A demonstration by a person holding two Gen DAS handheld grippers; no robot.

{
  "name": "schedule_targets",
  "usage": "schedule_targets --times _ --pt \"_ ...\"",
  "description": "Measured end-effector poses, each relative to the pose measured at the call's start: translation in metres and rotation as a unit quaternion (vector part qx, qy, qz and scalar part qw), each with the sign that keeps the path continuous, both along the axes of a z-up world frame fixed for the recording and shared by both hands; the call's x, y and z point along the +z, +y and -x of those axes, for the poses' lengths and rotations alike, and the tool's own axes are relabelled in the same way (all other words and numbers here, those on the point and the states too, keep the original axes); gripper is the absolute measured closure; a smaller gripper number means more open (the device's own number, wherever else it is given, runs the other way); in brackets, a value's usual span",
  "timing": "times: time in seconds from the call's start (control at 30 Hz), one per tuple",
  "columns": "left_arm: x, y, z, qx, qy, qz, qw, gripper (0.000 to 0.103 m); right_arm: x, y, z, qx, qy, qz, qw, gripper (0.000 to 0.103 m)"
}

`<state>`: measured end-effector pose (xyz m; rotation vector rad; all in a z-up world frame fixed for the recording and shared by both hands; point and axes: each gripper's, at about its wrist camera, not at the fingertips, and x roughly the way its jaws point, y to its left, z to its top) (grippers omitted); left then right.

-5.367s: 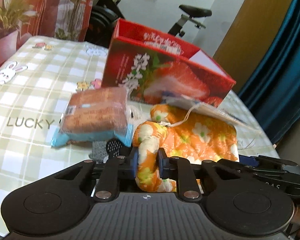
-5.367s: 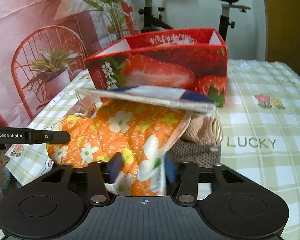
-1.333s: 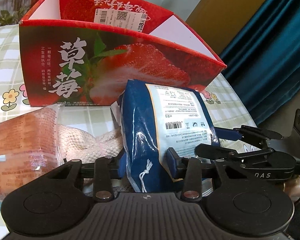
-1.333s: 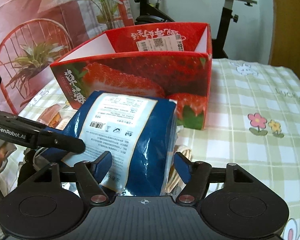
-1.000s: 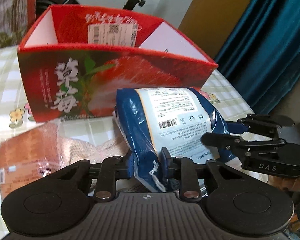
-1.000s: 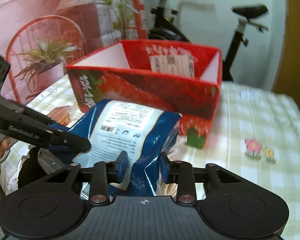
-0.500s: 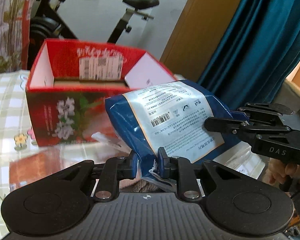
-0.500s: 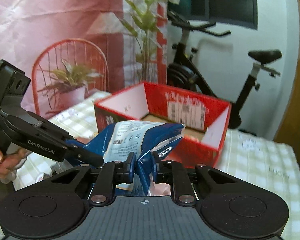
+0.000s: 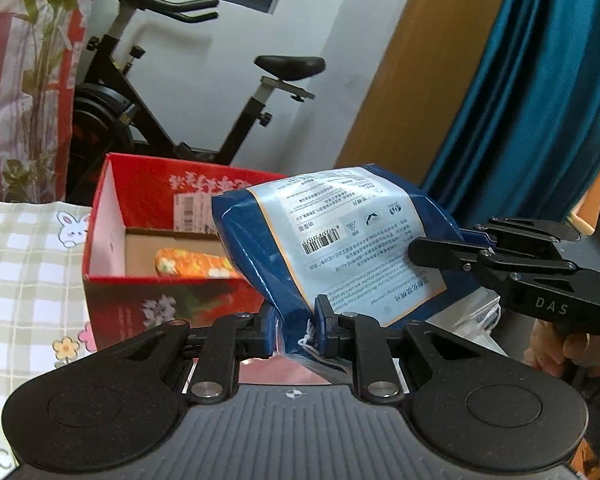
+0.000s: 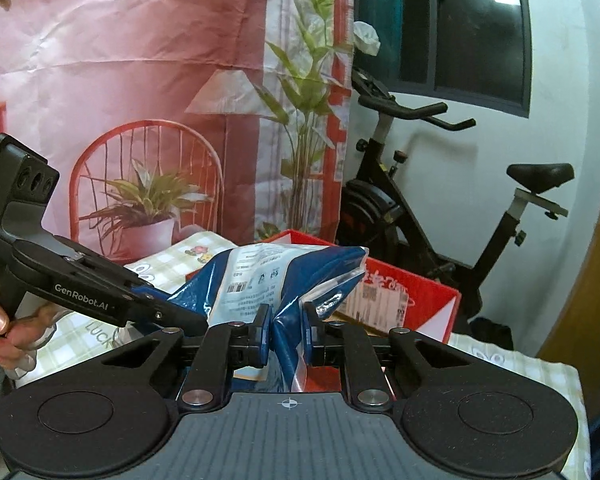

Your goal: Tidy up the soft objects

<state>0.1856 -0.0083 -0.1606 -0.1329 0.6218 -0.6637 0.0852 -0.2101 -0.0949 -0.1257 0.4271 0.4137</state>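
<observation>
Aloft between two tools, a blue packet [image 9: 340,240] is pinched at both ends: the left hand-held gripper [image 9: 296,334] has its jaws nearly closed on the packet's crimped near edge, and the right hand-held gripper [image 10: 286,326], whose jaws have just been closing, is clamped narrowly on a fold of the same packet [image 10: 300,272]. In the left wrist view the right tool enters from 3 o'clock, marked "DAS", with a person's hand [image 9: 564,348] on its handle. In the right wrist view the left tool enters from 9 o'clock, lettered "GenRobot.AI", with fingers [image 10: 4,332] curled around its grip. The packet's white label carries a barcode and small print too fine to read. Beyond it at 11 o'clock stands an open red strawberry box [image 9: 112,216] on the checked worktop [image 9: 28,280], a shipping label on its inner wall, and an orange floral bundle [image 9: 192,264] lying inside, partly hidden by the packet. An exercise bike [image 10: 440,200] stands behind the box. Only part of the word "LUCKY" shows on the cloth.
</observation>
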Motion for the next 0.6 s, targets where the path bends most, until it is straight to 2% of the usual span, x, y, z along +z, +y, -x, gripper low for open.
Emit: schedule_targets --times 0.13,0.3,0.47,0.6 --pt "0.005 0.002 -0.026 0.021 0.001 0.01 0.9997 0.084 0.006 -0.001 -0.032 -0.002 0.007 -0.004 1.0 0.089" --pt "0.011 -0.001 -0.066 0.055 -0.007 0.01 0.9984 0.084 0.007 -0.004 -0.097 -0.023 0.029 -0.018 0.999 0.09" --pt "0.001 -0.002 -0.118 0.098 0.03 -0.001 0.9948 0.084 -0.013 0.004 -0.162 -0.048 0.072 -0.017 0.996 0.091" --pt "-0.008 -0.001 -0.146 0.113 0.051 -0.016 0.9921 0.083 -0.037 0.004 -0.204 -0.08 0.122 -0.051 0.988 0.091"
